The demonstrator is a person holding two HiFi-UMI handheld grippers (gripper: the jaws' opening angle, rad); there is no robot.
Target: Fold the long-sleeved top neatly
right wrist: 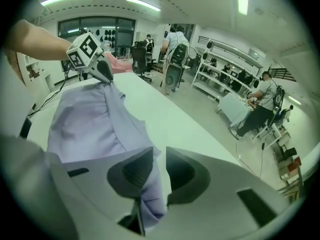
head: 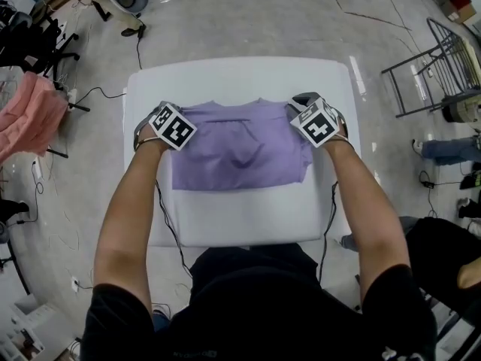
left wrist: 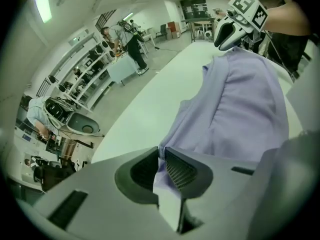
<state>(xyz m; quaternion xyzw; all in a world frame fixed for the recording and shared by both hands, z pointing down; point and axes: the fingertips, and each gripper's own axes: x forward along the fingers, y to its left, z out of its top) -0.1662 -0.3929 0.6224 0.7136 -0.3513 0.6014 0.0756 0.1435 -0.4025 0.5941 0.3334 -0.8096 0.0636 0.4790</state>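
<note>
**Left gripper [left wrist: 161, 152] clamped, right gripper [right wrist: 159, 153] slack on the folded top [head: 240, 155]**

Your left gripper has its jaws almost together, pinching the far left corner of the purple long-sleeved top. Your right gripper shows a narrow gap between its jaws. The far right corner of the fabric hangs in that gap, resting against one jaw and clear of the other. The top lies folded into a rough rectangle on the far half of the white table [head: 240, 220], with bare tabletop between it and you
</note>
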